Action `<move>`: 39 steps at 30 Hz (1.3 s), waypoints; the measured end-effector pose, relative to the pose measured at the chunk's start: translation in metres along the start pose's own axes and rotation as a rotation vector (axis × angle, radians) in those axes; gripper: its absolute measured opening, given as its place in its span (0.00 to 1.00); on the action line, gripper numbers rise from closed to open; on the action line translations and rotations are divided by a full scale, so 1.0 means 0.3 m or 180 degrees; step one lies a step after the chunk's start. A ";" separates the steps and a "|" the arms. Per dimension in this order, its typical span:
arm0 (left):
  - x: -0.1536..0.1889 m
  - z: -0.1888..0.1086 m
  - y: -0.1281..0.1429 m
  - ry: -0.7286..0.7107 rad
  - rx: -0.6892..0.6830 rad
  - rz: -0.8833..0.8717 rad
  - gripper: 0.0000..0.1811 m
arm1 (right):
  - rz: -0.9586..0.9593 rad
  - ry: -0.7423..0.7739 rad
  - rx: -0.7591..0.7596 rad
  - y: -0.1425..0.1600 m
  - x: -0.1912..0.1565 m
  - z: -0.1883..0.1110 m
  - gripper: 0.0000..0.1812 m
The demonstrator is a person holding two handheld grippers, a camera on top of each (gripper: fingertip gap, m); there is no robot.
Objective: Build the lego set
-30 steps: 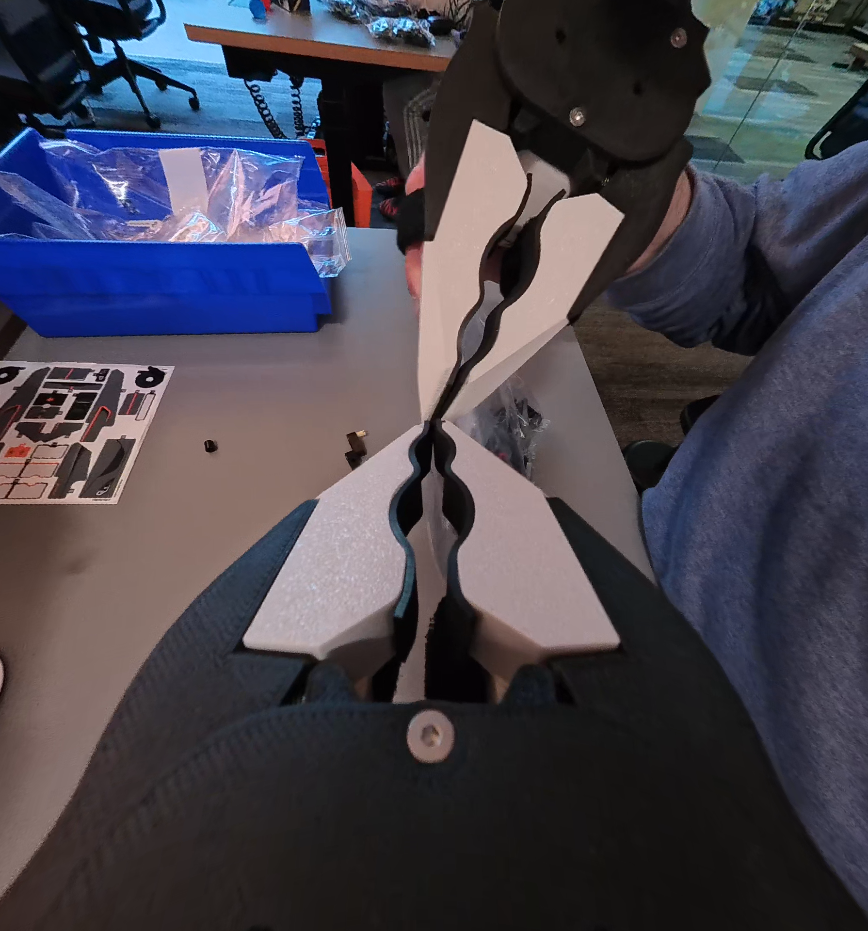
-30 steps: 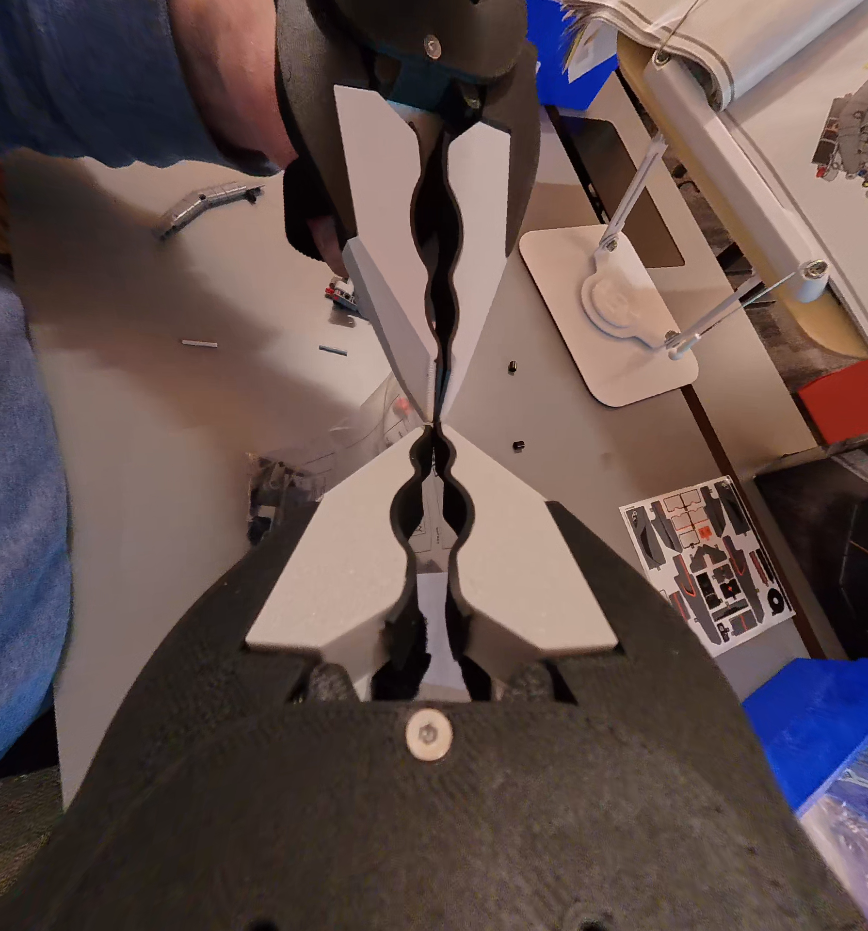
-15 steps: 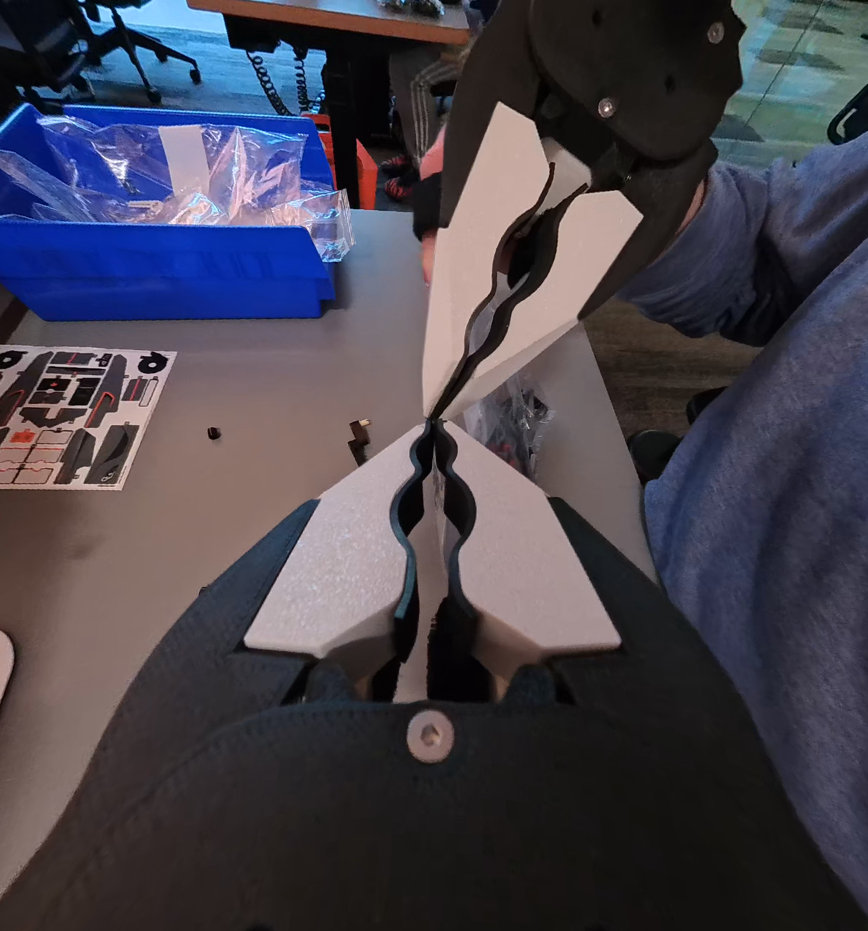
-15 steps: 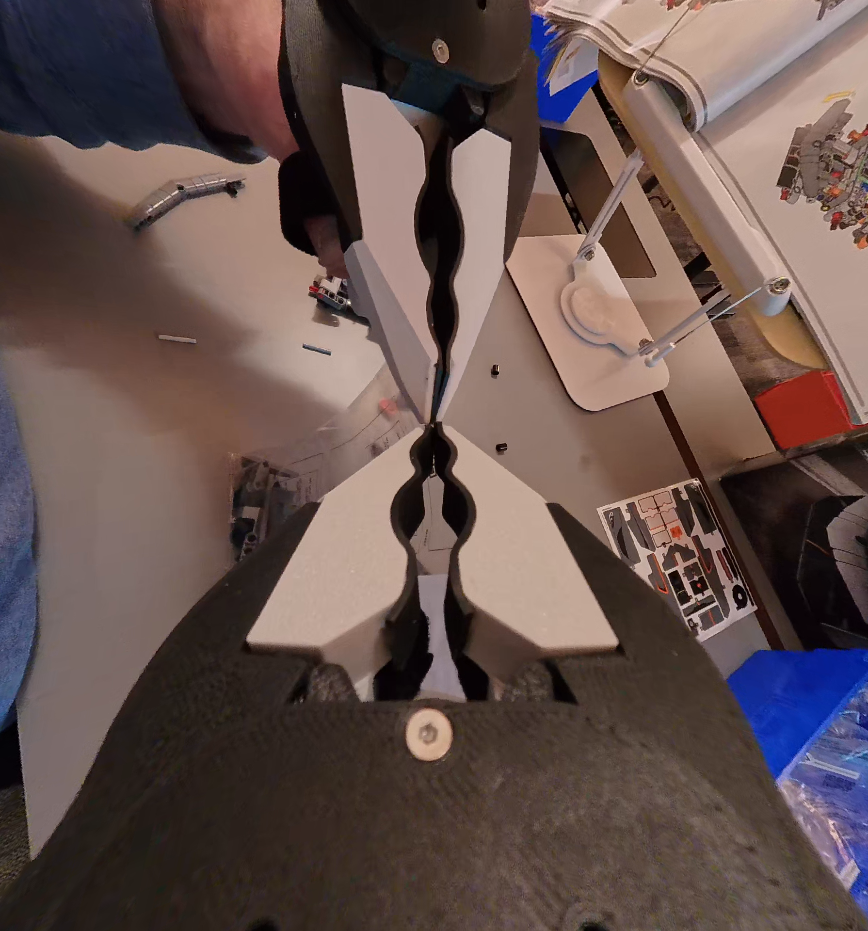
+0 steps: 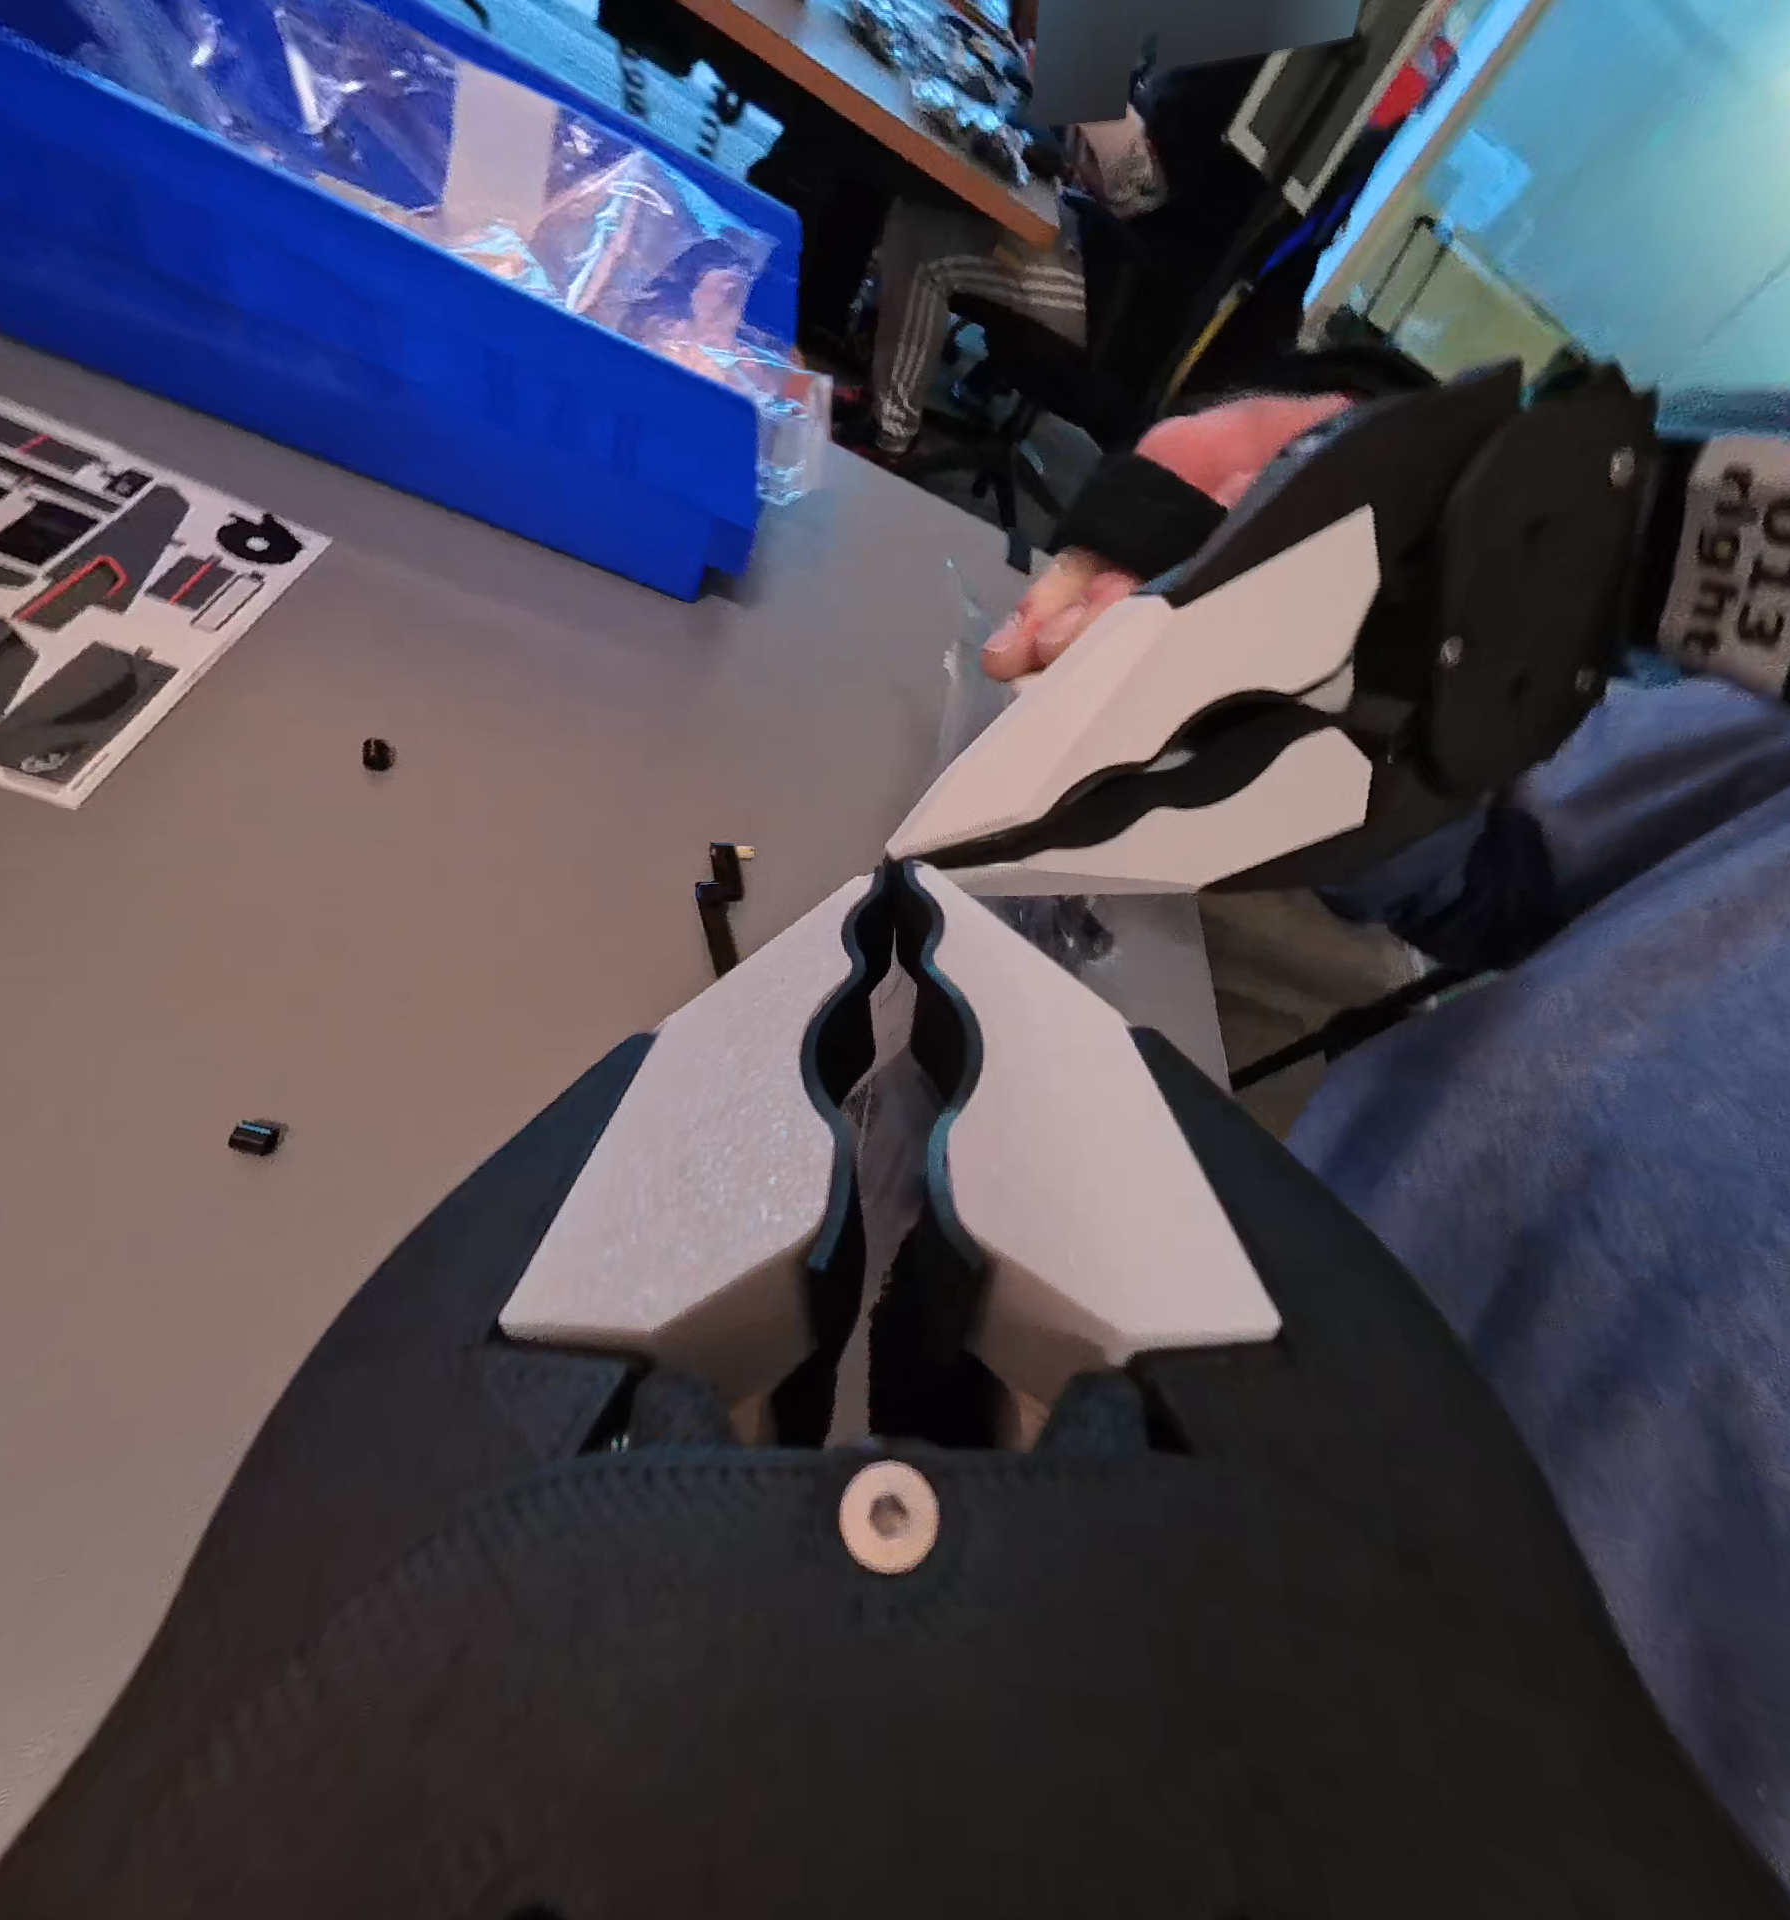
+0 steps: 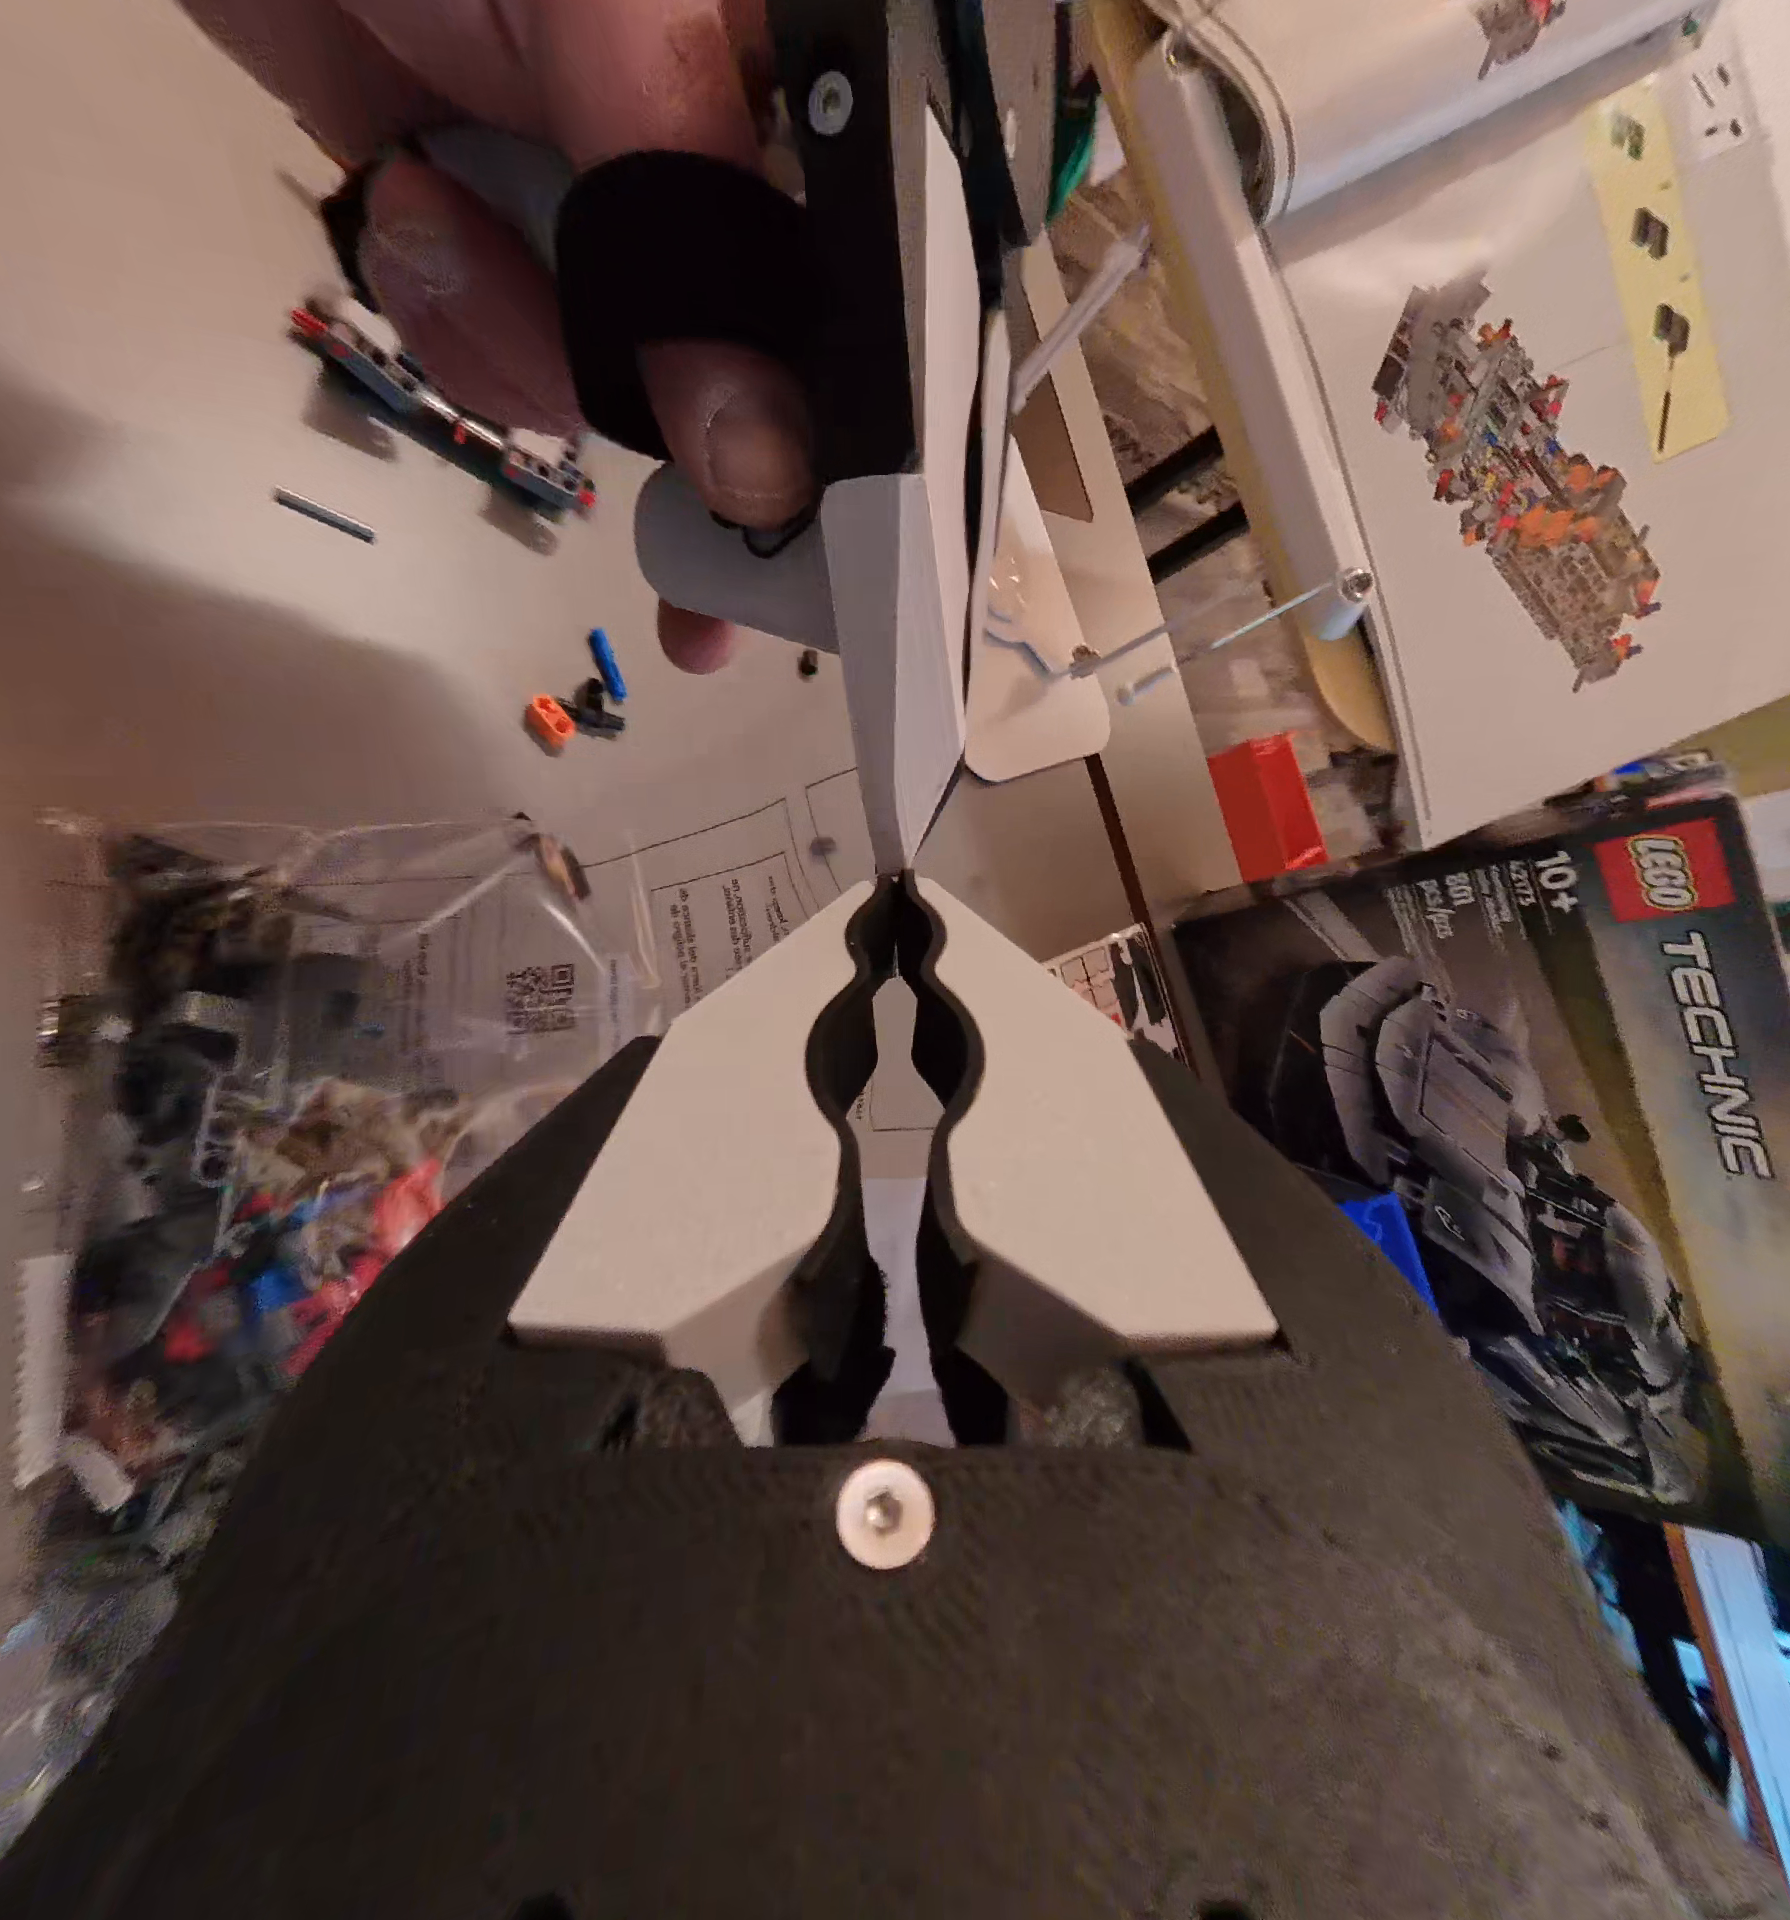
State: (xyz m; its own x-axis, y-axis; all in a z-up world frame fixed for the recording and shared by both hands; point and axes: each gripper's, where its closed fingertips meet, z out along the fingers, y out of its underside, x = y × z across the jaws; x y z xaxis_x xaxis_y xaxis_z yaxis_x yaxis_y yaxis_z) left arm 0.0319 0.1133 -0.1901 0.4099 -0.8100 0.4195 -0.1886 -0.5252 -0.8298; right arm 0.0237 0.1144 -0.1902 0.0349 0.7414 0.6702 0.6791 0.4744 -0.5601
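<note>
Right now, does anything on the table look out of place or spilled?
A few small pieces lie loose on the table, outside the clear parts bag. Nothing looks damaged.

Left of the left gripper's fingers (image 5: 735, 1132): open table (image 5: 371, 987), only small black parts (image 5: 255, 1137). Dead ahead, the right gripper (image 5: 896, 857) blocks, tip to tip. Parts bag (image 6: 278, 1039) crowds the right fingers' left; set box (image 6: 1556, 1122) their right.

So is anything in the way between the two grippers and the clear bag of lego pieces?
Nothing visible is. The left gripper and right gripper are both shut, tip to tip, at the edge of the clear plastic bag of lego pieces, which they seem to pinch.
</note>
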 end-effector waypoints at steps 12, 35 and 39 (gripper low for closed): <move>-0.269 0.061 0.099 -0.1006 0.0107 -0.0577 0.00 | -0.0077 0.0150 0.0037 0.060 -0.125 0.140 0.00; -0.362 -0.016 0.073 -0.1314 0.0067 -0.0461 0.00 | 0.0360 -0.0111 0.0434 0.086 -0.181 -0.089 0.00; -0.372 -0.031 0.080 -0.1381 0.0013 -0.0435 0.00 | 0.0483 -0.0282 0.0574 0.068 -0.215 -0.158 0.00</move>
State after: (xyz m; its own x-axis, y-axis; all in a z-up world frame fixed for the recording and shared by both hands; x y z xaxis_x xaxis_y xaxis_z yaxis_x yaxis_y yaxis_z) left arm -0.0268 0.1888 -0.2533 0.7670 -0.5485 0.3329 -0.1036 -0.6179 -0.7794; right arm 0.0700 0.0538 -0.2218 0.0568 0.8455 0.5310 0.5289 0.4256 -0.7342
